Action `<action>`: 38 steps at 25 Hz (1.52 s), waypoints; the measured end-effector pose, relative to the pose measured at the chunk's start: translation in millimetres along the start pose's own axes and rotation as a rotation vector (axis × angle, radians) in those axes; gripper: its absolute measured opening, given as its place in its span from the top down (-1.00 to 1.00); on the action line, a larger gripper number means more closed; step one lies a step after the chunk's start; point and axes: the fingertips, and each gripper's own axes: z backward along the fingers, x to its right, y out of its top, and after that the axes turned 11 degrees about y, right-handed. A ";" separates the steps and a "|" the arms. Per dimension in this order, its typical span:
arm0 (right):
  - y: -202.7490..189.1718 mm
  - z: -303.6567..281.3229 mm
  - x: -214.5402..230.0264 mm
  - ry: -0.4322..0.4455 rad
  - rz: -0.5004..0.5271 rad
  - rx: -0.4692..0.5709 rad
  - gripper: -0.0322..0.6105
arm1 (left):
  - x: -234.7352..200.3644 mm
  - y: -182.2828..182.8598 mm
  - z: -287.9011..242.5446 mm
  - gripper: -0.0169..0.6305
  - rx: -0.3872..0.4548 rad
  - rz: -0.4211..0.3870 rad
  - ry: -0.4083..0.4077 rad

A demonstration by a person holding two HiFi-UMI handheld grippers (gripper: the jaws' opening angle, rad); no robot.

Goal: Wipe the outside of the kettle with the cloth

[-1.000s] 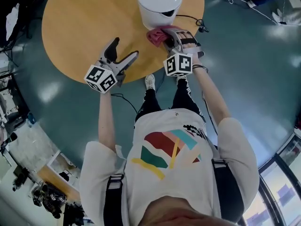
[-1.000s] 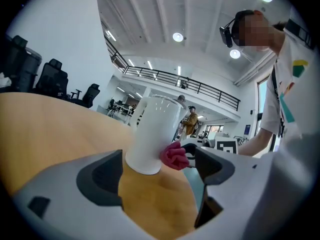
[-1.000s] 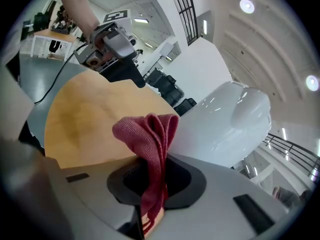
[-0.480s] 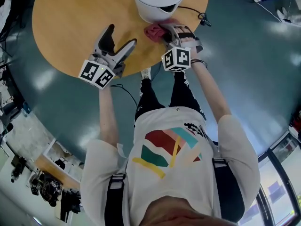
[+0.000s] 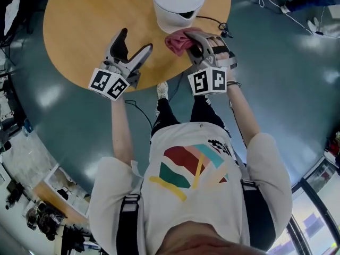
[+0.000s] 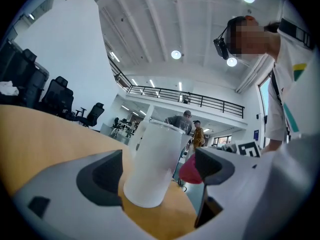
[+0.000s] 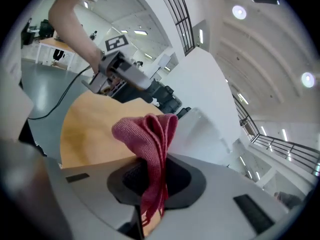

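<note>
Well, the round wooden table (image 5: 79,25) spreads out ahead of both my claws, and the white kettle (image 5: 178,4) stands on it just beyond the right claw's tips, with its cord trailing off to that claw's right. From the left gripper view the kettle sits framed between the jaws but well ahead of them, untouched.

The left gripper (image 5: 133,45) hovers low over the table with its jaws spread wide and nothing between them. The right gripper (image 5: 194,42) is clamped tight on the red cloth (image 5: 178,40). A folded bunch stands out in front of the jaws and a thin tail hangs down behind the pads.

That bunch lies right beside the kettle's lower near wall; I cannot tell whether it is actually pressing on the plastic.

As for progress, I judge the wipe is under way on the near side at best. The surface shows no mark of what has been covered. The far wall, the flanks and the lid all look left to do, and the free claw could steady the kettle for that.
</note>
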 end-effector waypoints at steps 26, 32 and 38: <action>81.9 -56.0 203.7 0.227 0.370 -0.250 0.76 | 47.8 63.9 -11.2 -0.59 0.045 -0.103 -0.051; 81.9 -70.7 203.5 0.292 0.399 -0.318 0.76 | 39.8 63.9 -2.7 -0.59 0.049 -0.076 -0.036; 73.8 -58.3 189.7 0.338 0.423 -0.355 0.75 | 38.2 58.8 2.5 -0.59 0.039 -0.058 -0.024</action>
